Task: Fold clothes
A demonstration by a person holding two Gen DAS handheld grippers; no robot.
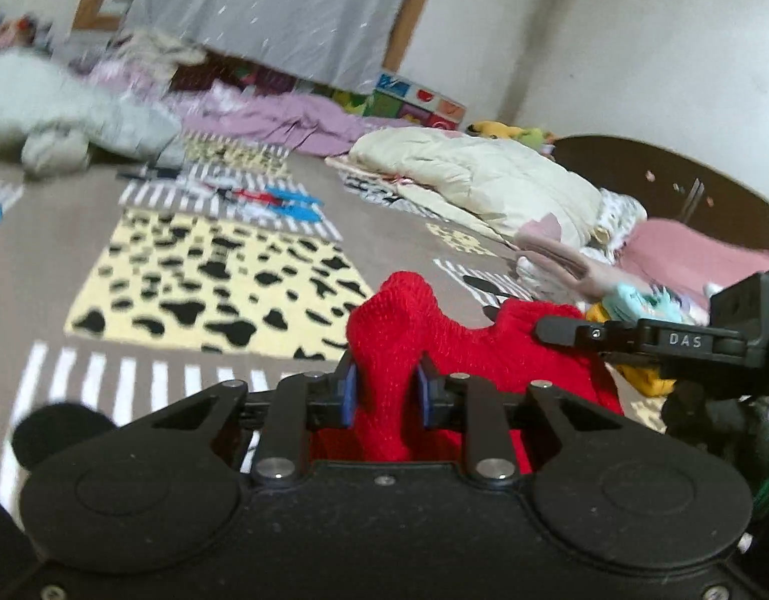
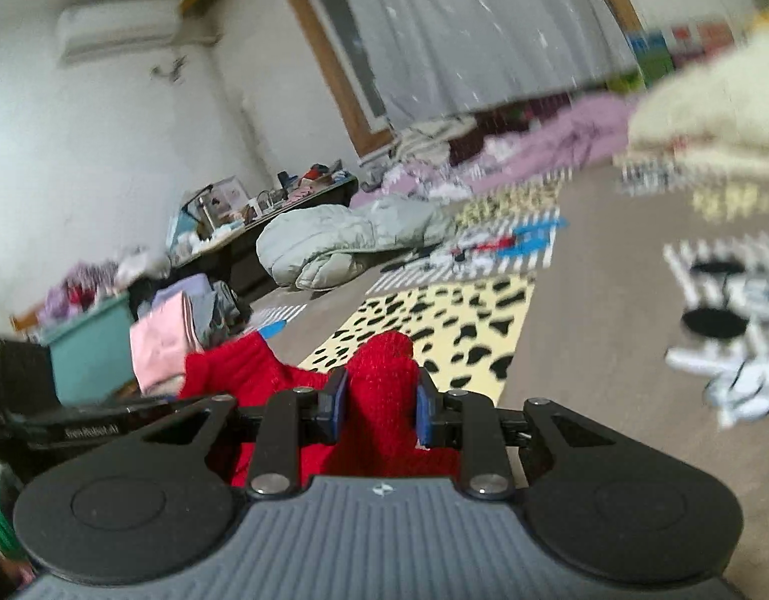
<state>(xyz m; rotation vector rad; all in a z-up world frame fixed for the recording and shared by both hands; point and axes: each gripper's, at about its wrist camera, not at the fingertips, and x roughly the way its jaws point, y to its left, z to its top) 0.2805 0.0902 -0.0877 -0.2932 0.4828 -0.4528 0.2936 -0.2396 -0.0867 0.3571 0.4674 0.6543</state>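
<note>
Ahead of both grippers the patterned bedspread (image 1: 209, 275) lies flat and bare, giving open passage forward. To the right, the cream quilt (image 1: 479, 180) and a pile of folded clothes (image 1: 574, 255) block the way. On the left, the grey jacket (image 2: 344, 240), pink folded stack (image 2: 159, 345) and teal bin (image 2: 94, 350) hem that side. Purple bedding (image 1: 294, 120) closes the far end.

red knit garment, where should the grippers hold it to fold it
By its two top corners, as now: the left gripper and right gripper each pinch a bunched knit peak of the red garment, coming level from the person's side, so the cloth between spans straight for laying on the bedspread.
</note>
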